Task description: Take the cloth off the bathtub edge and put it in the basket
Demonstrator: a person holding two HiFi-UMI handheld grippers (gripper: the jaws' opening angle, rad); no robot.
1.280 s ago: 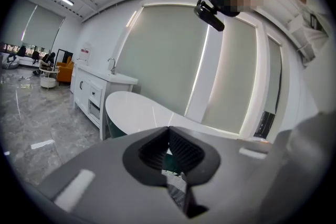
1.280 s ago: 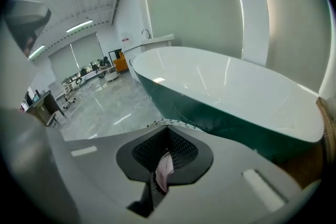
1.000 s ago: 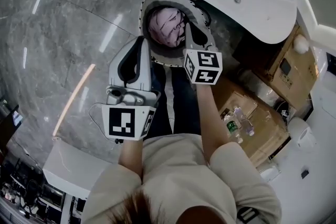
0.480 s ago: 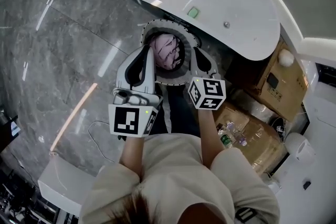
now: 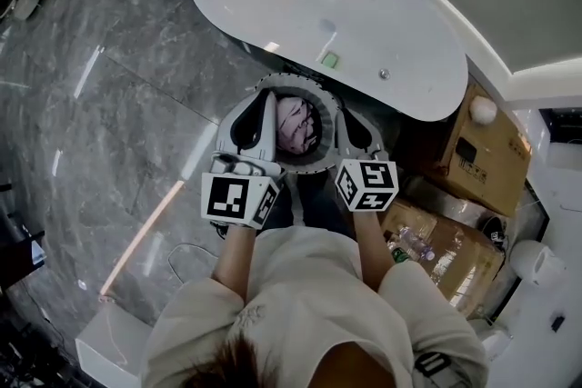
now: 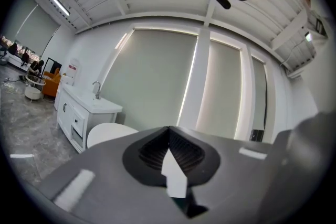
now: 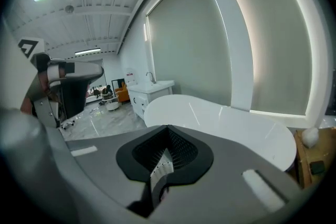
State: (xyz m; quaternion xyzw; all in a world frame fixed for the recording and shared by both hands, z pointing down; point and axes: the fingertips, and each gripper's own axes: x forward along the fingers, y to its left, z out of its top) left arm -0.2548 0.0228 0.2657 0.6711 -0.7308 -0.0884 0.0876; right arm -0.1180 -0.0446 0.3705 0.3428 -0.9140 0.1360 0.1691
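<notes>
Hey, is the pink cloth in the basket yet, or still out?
In. The head view shows the pink cloth bunched inside the round basket, within its rim, beside the bathtub.

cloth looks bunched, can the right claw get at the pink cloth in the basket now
Probably yes. The crumpled pink cloth lies uncovered in the round open-topped basket, with the right claw by its rim. The claw is shut and aims over the white bathtub, so it must tip down and open.
</notes>
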